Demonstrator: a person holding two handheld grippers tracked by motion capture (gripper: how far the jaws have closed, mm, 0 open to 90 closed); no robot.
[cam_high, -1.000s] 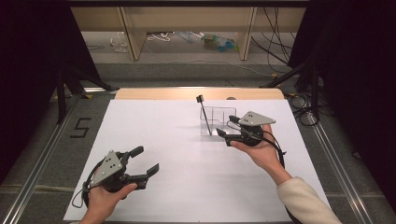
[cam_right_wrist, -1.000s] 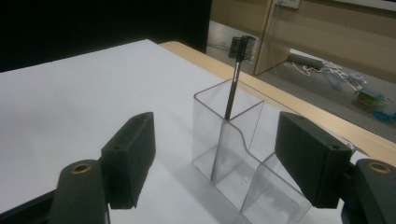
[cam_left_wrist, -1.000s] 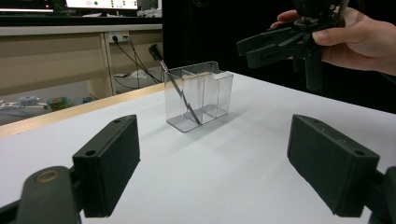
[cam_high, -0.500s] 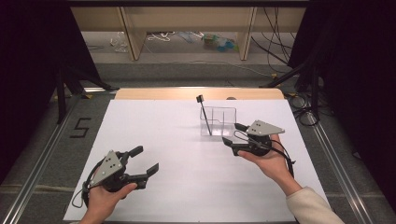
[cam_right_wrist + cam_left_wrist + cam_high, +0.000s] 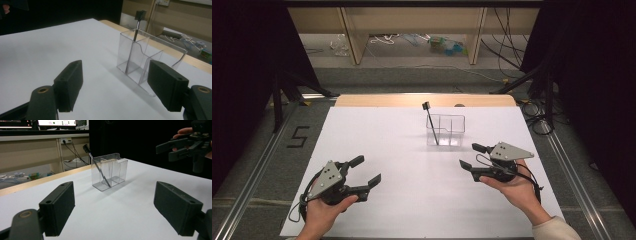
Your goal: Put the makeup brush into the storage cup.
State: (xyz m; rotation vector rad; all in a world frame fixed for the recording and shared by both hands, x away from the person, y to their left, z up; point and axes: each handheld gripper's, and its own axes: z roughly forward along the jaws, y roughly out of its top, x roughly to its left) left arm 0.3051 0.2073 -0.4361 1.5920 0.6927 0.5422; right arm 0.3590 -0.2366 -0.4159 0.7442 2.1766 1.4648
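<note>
A clear plastic holder (image 5: 445, 131) (image 5: 110, 171) (image 5: 147, 58) with compartments stands on the white table sheet (image 5: 412, 150), right of centre. A thin black brush (image 5: 431, 122) (image 5: 98, 166) (image 5: 133, 37) leans in its left compartment, head up. My right gripper (image 5: 468, 156) (image 5: 113, 87) hovers just right and near of the holder, jaws open and empty, pointing left. My left gripper (image 5: 366, 170) (image 5: 115, 210) rests at the near left, open and empty, facing the holder from afar. The right gripper (image 5: 166, 151) also appears far off in the left gripper view.
A wooden strip (image 5: 424, 100) edges the sheet's far side. Beyond it lie a shelf unit, cables and small items on the floor (image 5: 432, 45). Metal rails (image 5: 562, 155) run along both table sides. A "5" mark (image 5: 298, 136) lies at the left.
The right hand has drawn its gripper back from the holder, toward the near right of the table. The left hand has stayed put.
</note>
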